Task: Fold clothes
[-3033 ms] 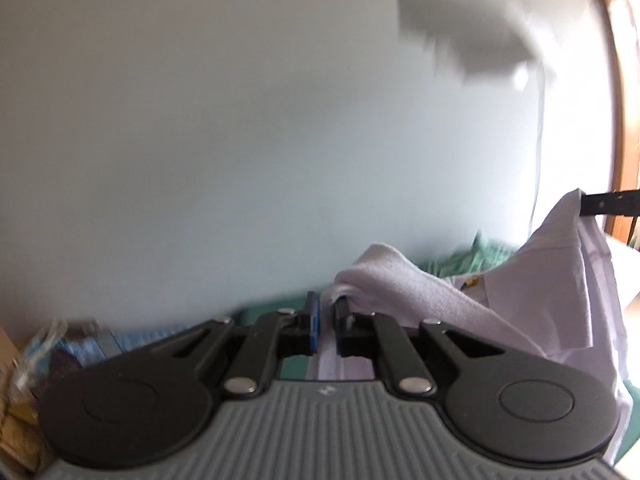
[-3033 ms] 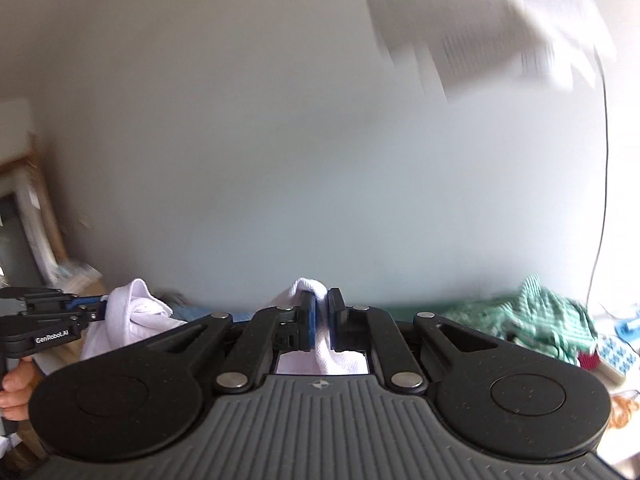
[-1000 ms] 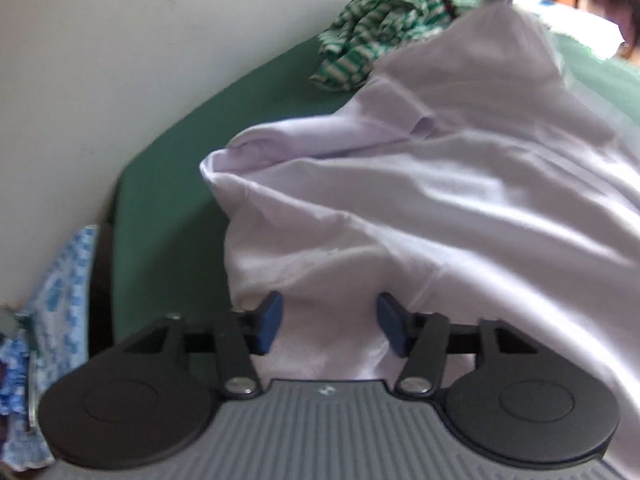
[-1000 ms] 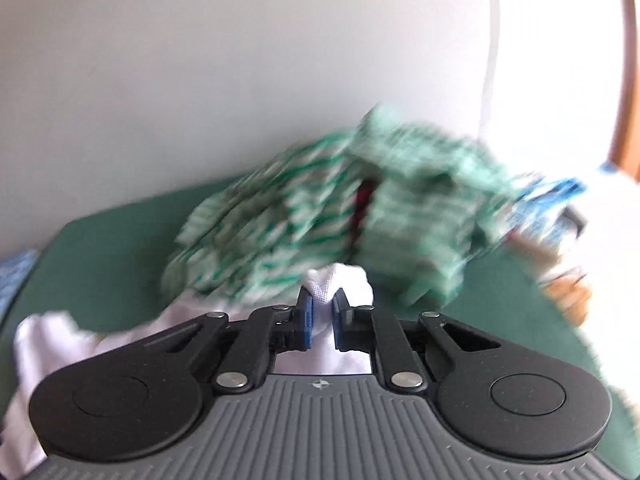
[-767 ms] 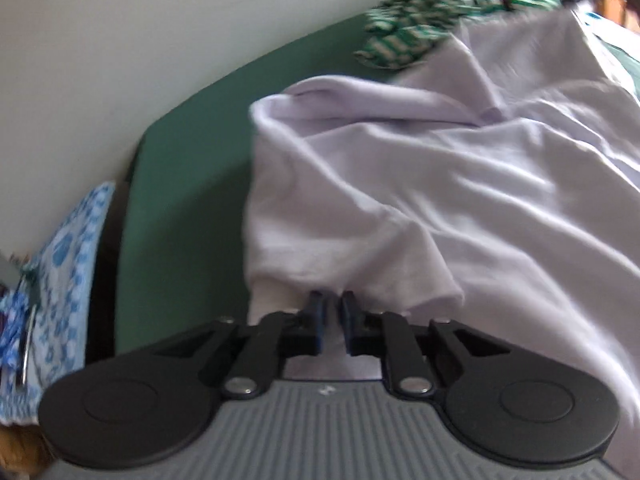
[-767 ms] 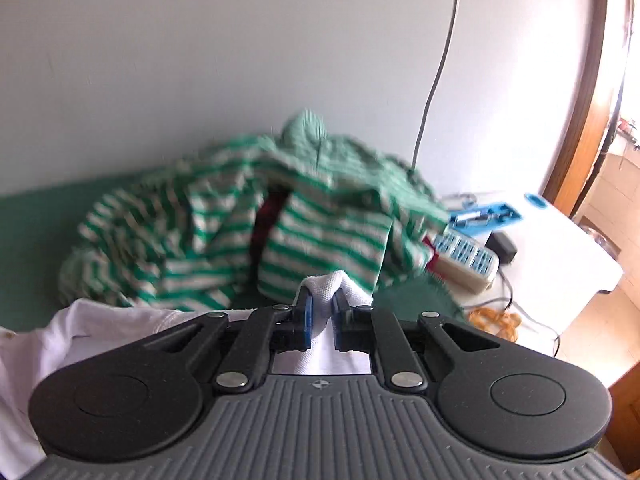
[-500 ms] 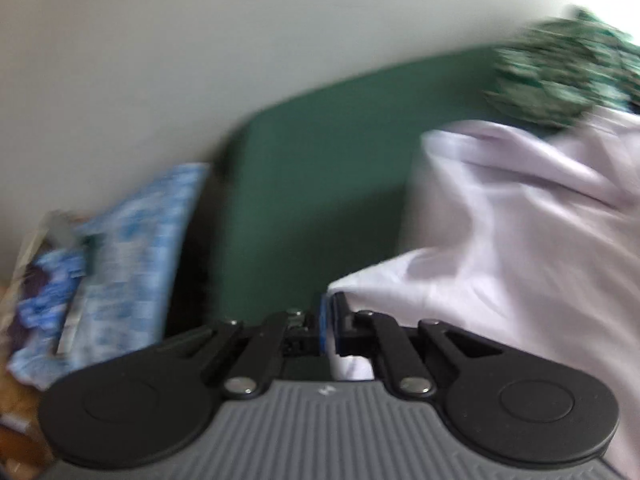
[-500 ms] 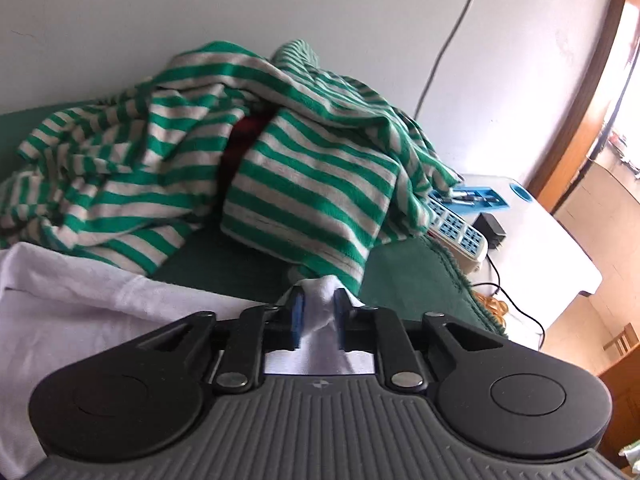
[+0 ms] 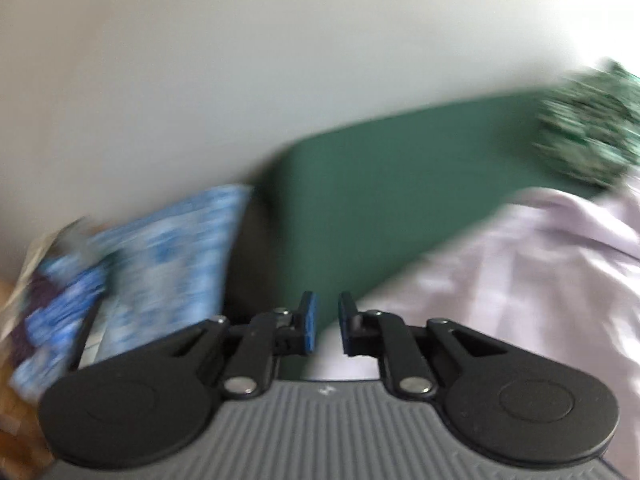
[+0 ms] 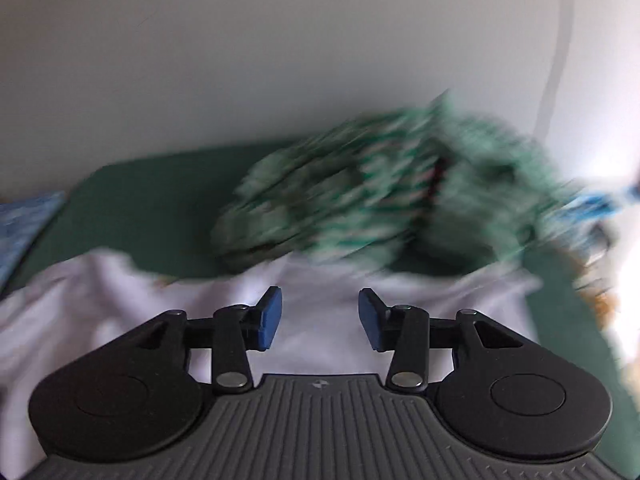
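A pale lilac-white garment lies spread on the green table cover. In the left wrist view my left gripper hangs at the garment's left edge; its jaws are opening, a narrow gap shows between the blue pads and only green cover shows through it. In the right wrist view the same garment lies under my right gripper, whose jaws are opening wide with no cloth pinched between them. Both views are blurred by motion.
A green-and-white striped garment is heaped at the back of the cover, against the pale wall. A blue patterned cloth lies off the cover's left end. Small items sit at the far right edge.
Both grippers held the pale garment and have let it go onto the cover. The left one has swung to the garment's left edge; the right one has drawn back from the striped heap.
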